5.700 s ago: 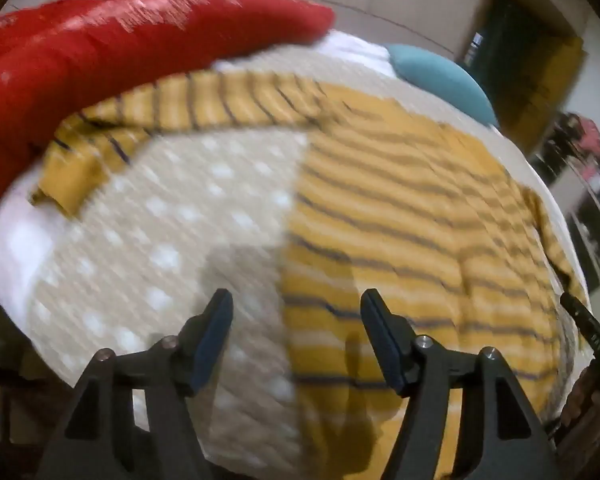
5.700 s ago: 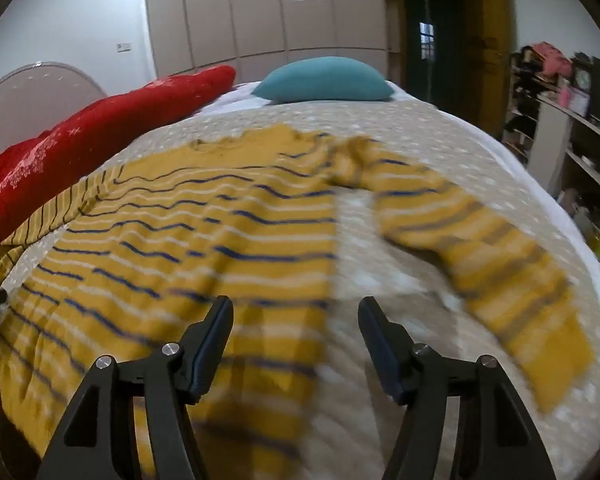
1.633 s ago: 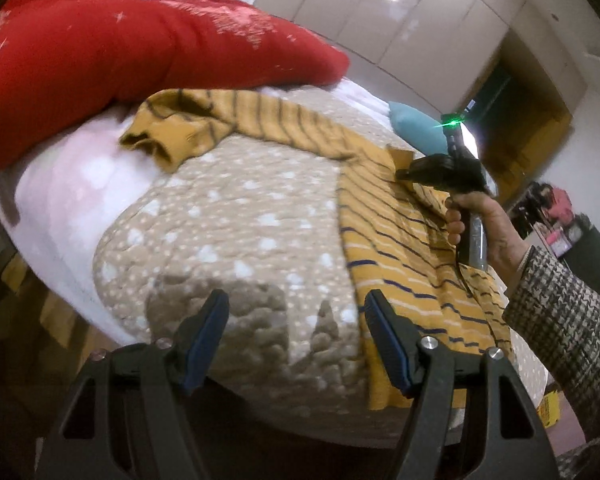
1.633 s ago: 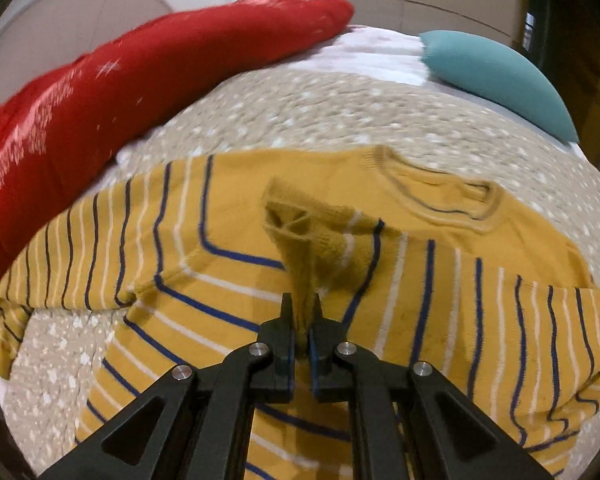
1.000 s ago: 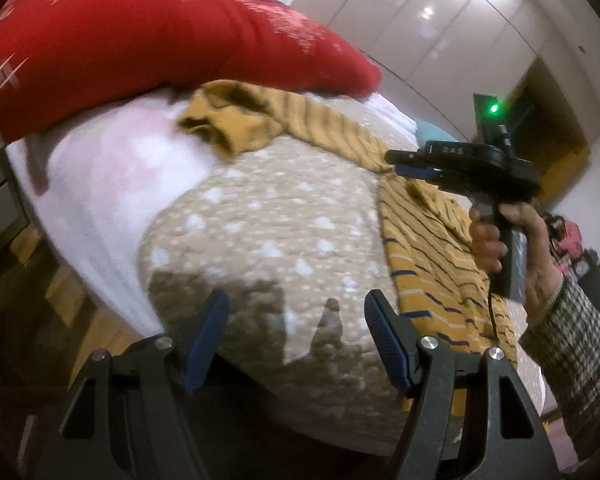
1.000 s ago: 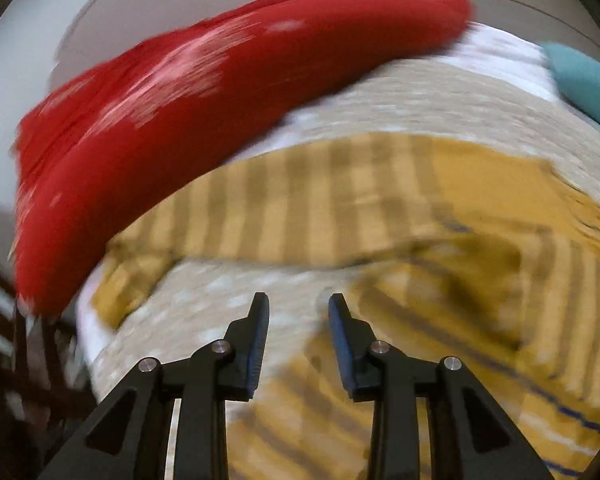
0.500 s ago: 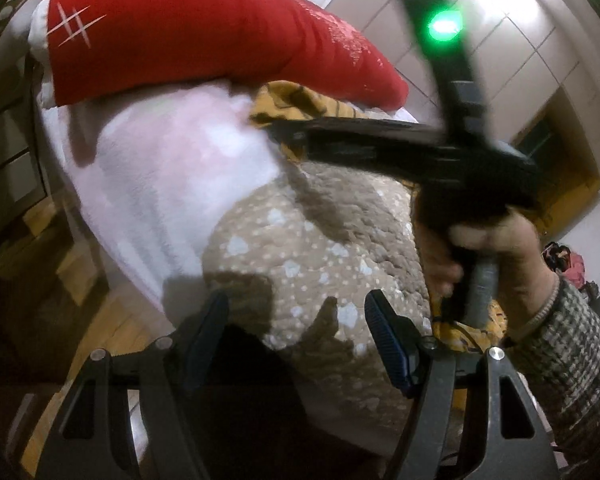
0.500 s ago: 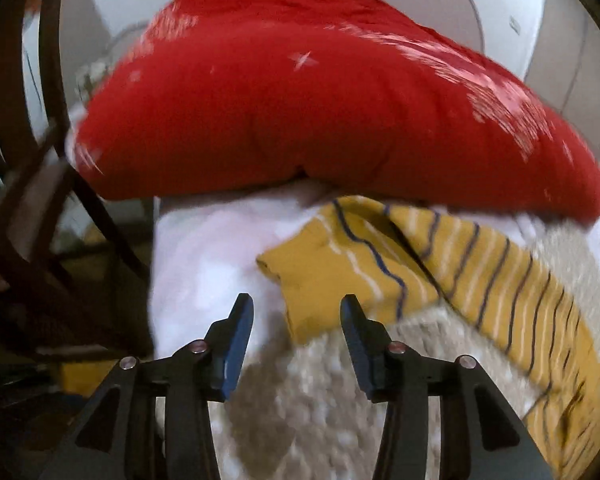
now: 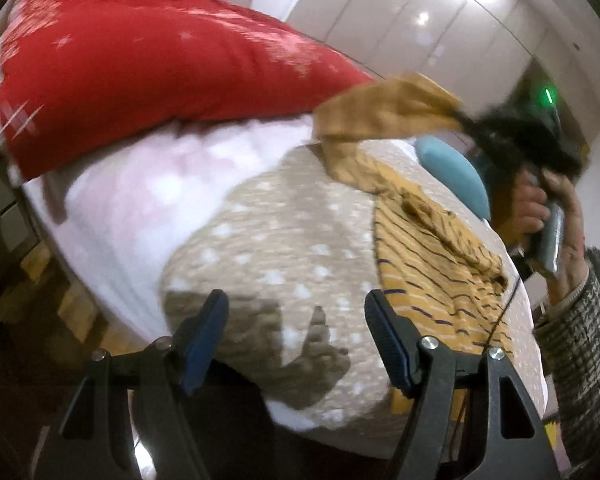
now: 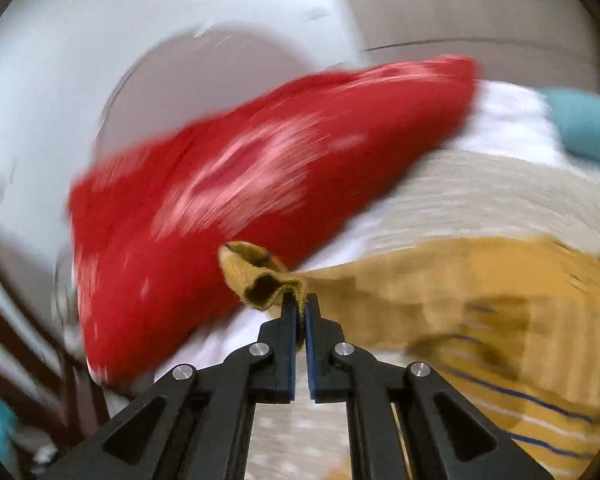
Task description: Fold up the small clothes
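Bedroom scene: a dotted beige quilt (image 9: pixel 284 240) is covering the bed, a red pillow (image 9: pixel 148 80) lying at its edge. Across the quilt, a yellow striped sweater (image 9: pixel 432 264) is lying. Right gripper (image 10: pixel 300 312) is pinching its sleeve cuff (image 10: pixel 260 280) aloft; left gripper (image 9: pixel 296 336) is hovering spread wide.

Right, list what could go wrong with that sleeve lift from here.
1. The right claw pinches only the edge of the yellow sweater's sleeve cuff; a quick pull could slip it free.
2. The left claw hangs open off the bed's corner, pinning nothing, so the sweater body may drag across the dotted blanket and bunch.
3. The raised sleeve passes close to the red pillow and could catch on it.
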`<state>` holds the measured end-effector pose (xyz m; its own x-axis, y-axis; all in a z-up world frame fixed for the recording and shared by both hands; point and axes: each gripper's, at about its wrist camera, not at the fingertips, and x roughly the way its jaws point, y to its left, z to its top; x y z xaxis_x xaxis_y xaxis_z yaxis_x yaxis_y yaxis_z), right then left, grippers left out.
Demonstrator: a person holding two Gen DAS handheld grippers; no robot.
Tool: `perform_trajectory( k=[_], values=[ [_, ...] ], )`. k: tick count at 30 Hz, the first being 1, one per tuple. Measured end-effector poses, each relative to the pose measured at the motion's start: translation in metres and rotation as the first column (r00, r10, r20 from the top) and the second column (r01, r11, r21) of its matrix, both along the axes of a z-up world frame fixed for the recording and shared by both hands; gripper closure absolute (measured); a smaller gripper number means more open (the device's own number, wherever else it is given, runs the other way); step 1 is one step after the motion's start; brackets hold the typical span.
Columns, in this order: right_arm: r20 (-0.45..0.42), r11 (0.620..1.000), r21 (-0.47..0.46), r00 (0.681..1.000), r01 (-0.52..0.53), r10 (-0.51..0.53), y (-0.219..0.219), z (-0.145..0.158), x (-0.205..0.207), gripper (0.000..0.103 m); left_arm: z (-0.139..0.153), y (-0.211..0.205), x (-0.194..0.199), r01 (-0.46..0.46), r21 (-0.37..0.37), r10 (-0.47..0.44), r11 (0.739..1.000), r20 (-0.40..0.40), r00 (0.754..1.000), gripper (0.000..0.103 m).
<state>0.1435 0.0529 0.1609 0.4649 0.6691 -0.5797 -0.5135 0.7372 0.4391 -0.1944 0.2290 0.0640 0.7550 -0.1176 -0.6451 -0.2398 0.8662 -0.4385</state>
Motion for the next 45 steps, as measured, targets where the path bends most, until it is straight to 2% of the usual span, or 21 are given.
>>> perform_trajectory(
  k=[3,6,8,10,11,13,15,18,21,25,26,27,29,30,32,35,38,39,41,43,45],
  values=[
    [-0.066,0.977,0.028,0.975,0.213,-0.211,-0.106,-0.008,0.029,0.099,0.005,-0.015,0.013,0.047,0.014,-0.047,0.999,0.0,0.999,0.033],
    [-0.123,0.903,-0.055,0.895,0.425,-0.429,-0.206,-0.04,0.041,0.095,0.007,-0.031,0.026,0.094,0.04,-0.094,0.995,-0.008,0.996,0.033],
    [-0.123,0.819,-0.191,0.815,0.541,-0.567,-0.26,-0.069,0.039,0.095,0.009,-0.041,0.035,0.122,0.055,-0.121,0.991,-0.017,0.992,0.033],
    [-0.124,0.774,-0.232,0.771,0.589,-0.624,-0.296,-0.084,0.032,0.094,0.011,-0.052,0.046,0.151,0.072,-0.149,0.986,-0.029,0.988,0.033],
    [-0.133,0.77,-0.221,0.764,0.598,-0.632,-0.313,-0.09,0.025,0.094,0.011,-0.057,0.05,0.16,0.08,-0.158,0.984,-0.035,0.987,0.033],
    [-0.128,0.77,-0.195,0.763,0.607,-0.634,-0.329,-0.093,0.013,0.082,0.012,-0.067,0.062,0.176,0.096,-0.172,0.98,-0.05,0.984,0.033],
    [-0.088,0.784,-0.196,0.785,0.589,-0.613,-0.331,-0.092,0.007,0.077,0.013,-0.077,0.072,0.196,0.098,-0.191,0.976,-0.059,0.98,0.033],
    [-0.007,0.851,-0.239,0.876,0.467,-0.483,-0.304,-0.089,0.005,0.074,0.017,-0.096,0.084,0.225,0.106,-0.22,0.969,-0.059,0.974,0.033],
    [0.057,0.886,-0.309,0.937,0.345,-0.345,-0.271,-0.094,0.01,0.064,0.018,-0.114,0.091,0.258,0.109,-0.253,0.96,-0.059,0.966,0.032],
    [0.126,0.859,-0.446,0.968,0.252,-0.219,-0.232,-0.116,0.023,0.057,0.014,-0.13,0.099,0.307,0.139,-0.297,0.942,-0.084,0.951,0.032],
    [0.142,0.828,-0.509,0.972,0.233,-0.186,-0.221,-0.123,0.029,0.057,0.013,-0.133,0.102,0.317,0.153,-0.306,0.936,-0.09,0.948,0.032],
    [0.154,0.806,-0.546,0.973,0.228,-0.17,-0.216,-0.129,0.032,0.058,0.013,-0.134,0.104,0.322,0.161,-0.31,0.933,-0.093,0.946,0.032],
    [0.153,0.742,-0.635,0.977,0.214,-0.151,-0.209,-0.137,0.04,0.1,0.012,-0.133,0.109,0.327,0.167,-0.314,0.93,-0.098,0.944,0.032],
    [0.127,0.757,-0.622,0.979,0.202,-0.156,-0.211,-0.135,0.044,0.098,0.012,-0.132,0.112,0.328,0.164,-0.316,0.93,-0.097,0.944,0.032],
    [0.112,0.814,-0.539,0.977,0.215,-0.183,-0.222,-0.117,0.051,0.099,0.012,-0.129,0.118,0.33,0.153,-0.319,0.932,-0.093,0.943,0.032],
    [0.106,0.853,-0.437,0.958,0.285,-0.266,-0.244,-0.092,0.075,0.099,0.012,-0.123,0.133,0.327,0.128,-0.317,0.936,-0.095,0.944,0.032],
    [0.076,0.83,-0.396,0.915,0.392,-0.396,-0.268,-0.088,0.125,0.098,0.015,-0.121,0.154,0.324,0.099,-0.314,0.941,-0.101,0.944,0.032],
    [0.053,0.806,-0.404,0.891,0.433,-0.451,-0.277,-0.096,0.144,0.097,0.018,-0.122,0.162,0.326,0.096,-0.317,0.94,-0.097,0.943,0.032],
    [-0.015,0.775,-0.441,0.86,0.453,-0.511,-0.289,-0.115,0.174,0.08,0.024,-0.125,0.18,0.335,0.093,-0.327,0.938,-0.088,0.941,0.028],
    [-0.033,0.733,-0.453,0.813,0.507,-0.582,-0.304,-0.126,0.18,0.075,0.026,-0.126,0.199,0.345,0.072,-0.339,0.936,-0.084,0.937,0.025],
    [-0.017,0.746,-0.378,0.802,0.548,-0.598,-0.316,-0.118,0.164,0.074,0.024,-0.126,0.221,0.35,0.051,-0.345,0.935,-0.093,0.934,0.025]
  ],
)
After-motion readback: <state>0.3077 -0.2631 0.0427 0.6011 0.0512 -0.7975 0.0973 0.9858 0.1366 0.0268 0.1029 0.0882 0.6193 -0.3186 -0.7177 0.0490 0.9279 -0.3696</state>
